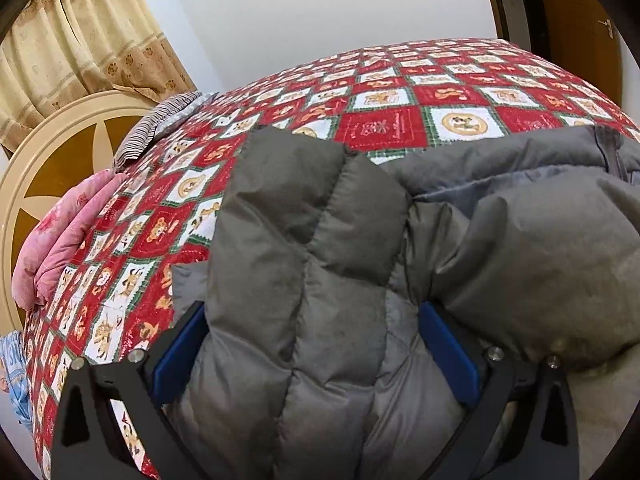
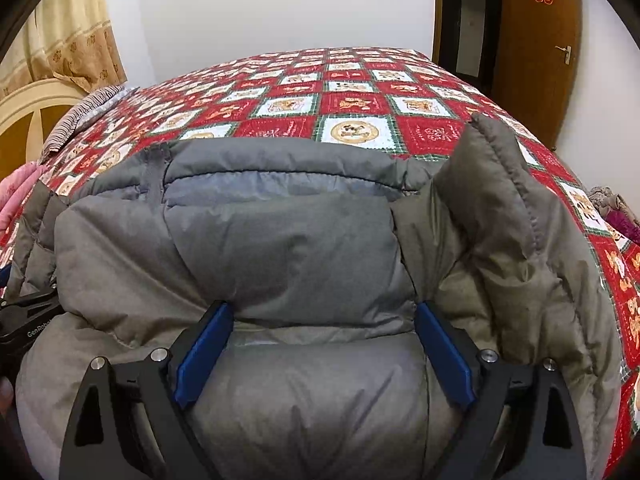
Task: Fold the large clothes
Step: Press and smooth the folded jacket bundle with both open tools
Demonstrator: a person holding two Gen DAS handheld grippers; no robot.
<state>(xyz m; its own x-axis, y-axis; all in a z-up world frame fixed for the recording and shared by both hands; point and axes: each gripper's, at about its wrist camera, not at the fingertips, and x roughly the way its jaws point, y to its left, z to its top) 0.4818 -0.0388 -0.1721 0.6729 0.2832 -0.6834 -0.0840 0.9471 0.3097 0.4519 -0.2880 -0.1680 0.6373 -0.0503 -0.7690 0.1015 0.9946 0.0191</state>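
A grey puffy down jacket (image 1: 500,240) lies bunched on a bed with a red, white and green patchwork quilt (image 1: 384,120). My left gripper (image 1: 312,312) is wide open, its blue pads (image 1: 180,356) on either side of a quilted sleeve that bulges up between them. My right gripper (image 2: 320,312) is also wide open, its blue pads (image 2: 204,352) straddling the jacket's thick body (image 2: 288,248). Another sleeve (image 2: 500,208) stands up at the right in the right wrist view. The left gripper's black frame (image 2: 24,320) shows at that view's left edge.
A pink folded blanket (image 1: 60,248) and a striped cloth (image 1: 156,128) lie at the bed's left edge by a cream round headboard (image 1: 52,152). Beige curtains (image 1: 80,40) hang behind. A brown wooden door (image 2: 536,48) stands at the right. More clothes (image 2: 620,216) lie off the right bedside.
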